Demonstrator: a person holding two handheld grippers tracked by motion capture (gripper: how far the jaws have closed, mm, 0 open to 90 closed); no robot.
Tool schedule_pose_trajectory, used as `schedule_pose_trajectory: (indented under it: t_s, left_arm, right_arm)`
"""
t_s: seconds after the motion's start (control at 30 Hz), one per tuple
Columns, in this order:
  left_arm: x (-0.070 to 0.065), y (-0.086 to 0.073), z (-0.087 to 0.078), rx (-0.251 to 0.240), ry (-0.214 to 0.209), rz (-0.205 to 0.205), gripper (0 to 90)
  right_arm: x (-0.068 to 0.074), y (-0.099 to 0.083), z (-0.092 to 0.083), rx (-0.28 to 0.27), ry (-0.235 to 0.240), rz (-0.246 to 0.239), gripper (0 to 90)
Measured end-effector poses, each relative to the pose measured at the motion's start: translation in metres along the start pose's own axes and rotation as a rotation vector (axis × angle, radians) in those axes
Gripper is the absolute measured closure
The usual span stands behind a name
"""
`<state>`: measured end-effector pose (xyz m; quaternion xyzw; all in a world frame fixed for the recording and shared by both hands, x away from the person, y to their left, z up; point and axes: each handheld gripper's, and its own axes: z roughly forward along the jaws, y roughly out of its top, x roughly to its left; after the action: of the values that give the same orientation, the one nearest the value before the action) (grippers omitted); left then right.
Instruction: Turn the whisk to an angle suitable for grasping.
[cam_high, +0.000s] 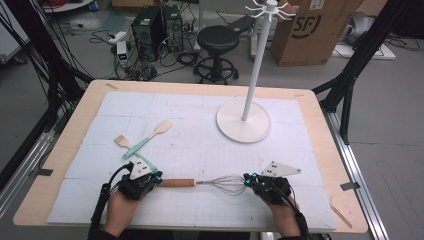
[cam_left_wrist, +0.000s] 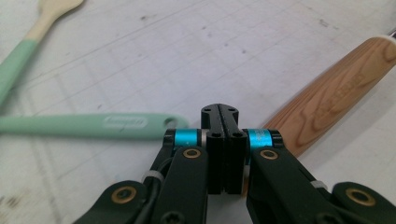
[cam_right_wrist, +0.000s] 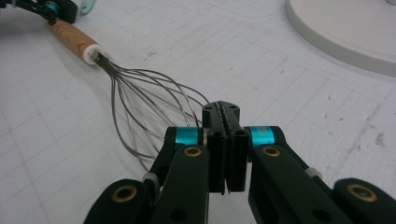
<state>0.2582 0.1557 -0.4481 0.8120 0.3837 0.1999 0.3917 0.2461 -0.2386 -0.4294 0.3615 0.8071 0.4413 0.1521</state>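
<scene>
From above the person's side, the high view looks forward and down over the whole table (cam_high: 320, 125). Each gripper view sits low and close, looking along its own jaws toward 12 o'clock. All three share the whisk (cam_high: 210, 183), whose wooden handle lies at 2 o'clock in the left gripper view.

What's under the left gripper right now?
The left gripper, jaws shut, sits over the butt end of the whisk handle. Beside it lies a green spatula. The handle's tip is covered.
</scene>
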Motion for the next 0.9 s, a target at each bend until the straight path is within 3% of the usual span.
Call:
schedule_pose_trajectory:
  t_s: [0.2, 0.33, 0.47, 0.67, 0.83, 0.9]
  left_arm:
    - [-0.007, 0.006, 0.008, -0.012, 0.005, 0.009, 89.6]
    - [-0.002, 0.005, 0.003, -0.013, 0.046, 0.019, 89.5]
    - [0.006, -0.003, -0.008, -0.036, 0.057, -0.012, 89.5]
    - [0.015, -0.019, -0.023, -0.052, 0.029, -0.055, 89.5]
    - [0.018, -0.025, -0.028, -0.012, 0.009, -0.074, 89.5]
    - [0.018, -0.024, -0.027, -0.004, -0.005, -0.064, 89.4]
  right_arm:
    - [0.003, -0.009, -0.012, -0.011, 0.004, 0.019, 89.2]
    - [0.001, -0.013, -0.018, -0.032, 0.001, 0.024, 89.3]
    - [-0.009, -0.012, -0.019, -0.058, -0.033, 0.053, 89.2]
    - [-0.017, -0.002, 0.001, -0.050, -0.041, 0.058, 89.2]
    - [-0.020, 0.007, 0.025, -0.020, -0.017, 0.069, 89.2]
    - [-0.020, 0.008, 0.027, -0.026, -0.011, 0.071, 89.3]
